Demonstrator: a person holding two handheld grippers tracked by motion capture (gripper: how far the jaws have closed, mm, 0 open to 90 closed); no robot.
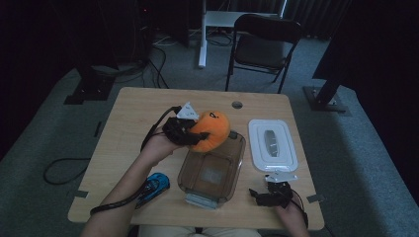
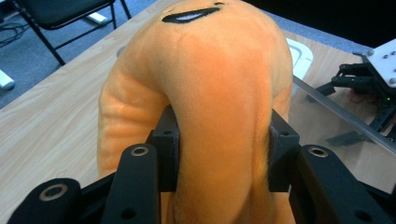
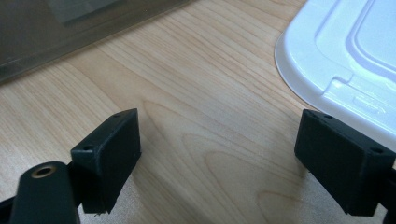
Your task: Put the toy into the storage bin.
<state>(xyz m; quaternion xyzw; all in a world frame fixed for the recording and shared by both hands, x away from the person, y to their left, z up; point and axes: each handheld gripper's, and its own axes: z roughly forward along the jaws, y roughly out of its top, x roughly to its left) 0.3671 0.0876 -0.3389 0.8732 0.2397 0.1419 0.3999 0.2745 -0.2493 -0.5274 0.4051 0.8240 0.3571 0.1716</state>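
Note:
An orange plush toy (image 1: pixel 212 129) with a black stitched mouth hangs above the far left corner of a clear brownish plastic box (image 1: pixel 234 170) at the table's middle. My left gripper (image 1: pixel 195 133) is shut on the orange plush toy (image 2: pixel 219 88), whose soft body is squeezed between the two black pads (image 2: pixel 166 140). My right gripper (image 1: pixel 263 196) rests low near the table's front right edge, open, with bare wood between its fingertips (image 3: pixel 112 149). The box's white lid (image 1: pixel 272 144) lies flat to the right of the box, and the same white lid (image 3: pixel 345 60) fills the upper right of the right gripper view.
A small blue object (image 1: pixel 154 185) lies by the left forearm near the front edge. The wooden table (image 1: pixel 133 118) has a round cable hole (image 1: pixel 237 104) at the back. A black chair (image 1: pixel 264 42) stands on the floor behind the table.

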